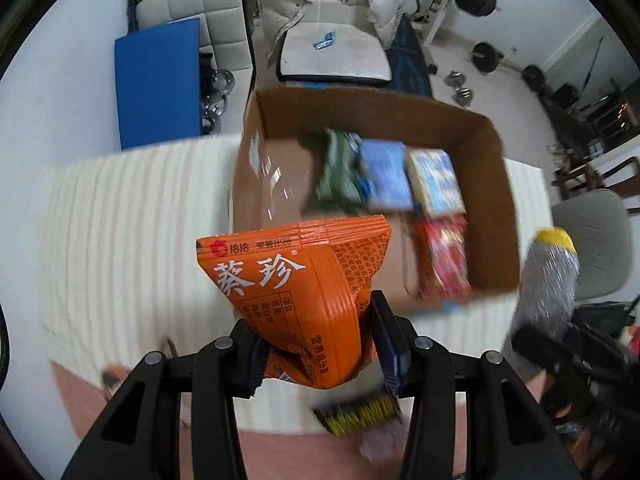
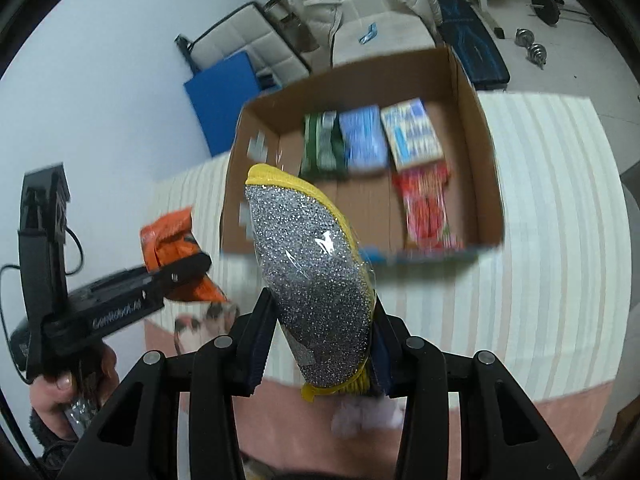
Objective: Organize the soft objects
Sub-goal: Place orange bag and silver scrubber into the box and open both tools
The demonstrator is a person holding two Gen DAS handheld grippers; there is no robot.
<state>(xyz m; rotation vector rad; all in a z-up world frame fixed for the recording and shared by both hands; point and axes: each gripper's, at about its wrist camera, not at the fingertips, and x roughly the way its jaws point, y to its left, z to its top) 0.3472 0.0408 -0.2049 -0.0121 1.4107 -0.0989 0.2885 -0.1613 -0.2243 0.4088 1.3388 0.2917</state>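
Orange snack packet (image 1: pixel 298 292) is pinched in my left tool (image 1: pixel 320 354); my right tool (image 2: pixel 320 354) pinches a silver-yellow scouring pad (image 2: pixel 316 280) before the cardboard box (image 2: pixel 476 128).

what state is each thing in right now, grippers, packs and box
left gripper: shut on the orange snack bag, lifted
right gripper: shut on the glitter sponge, lifted
cardboard box: open-topped, partly filled
green pack, blue pack, red pack: lying in the box

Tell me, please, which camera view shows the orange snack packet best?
The left wrist view: the orange snack packet fills the centre, sharp, its print readable, pinched in the left tongs. The right wrist view shows it only small and blurred at the left edge.
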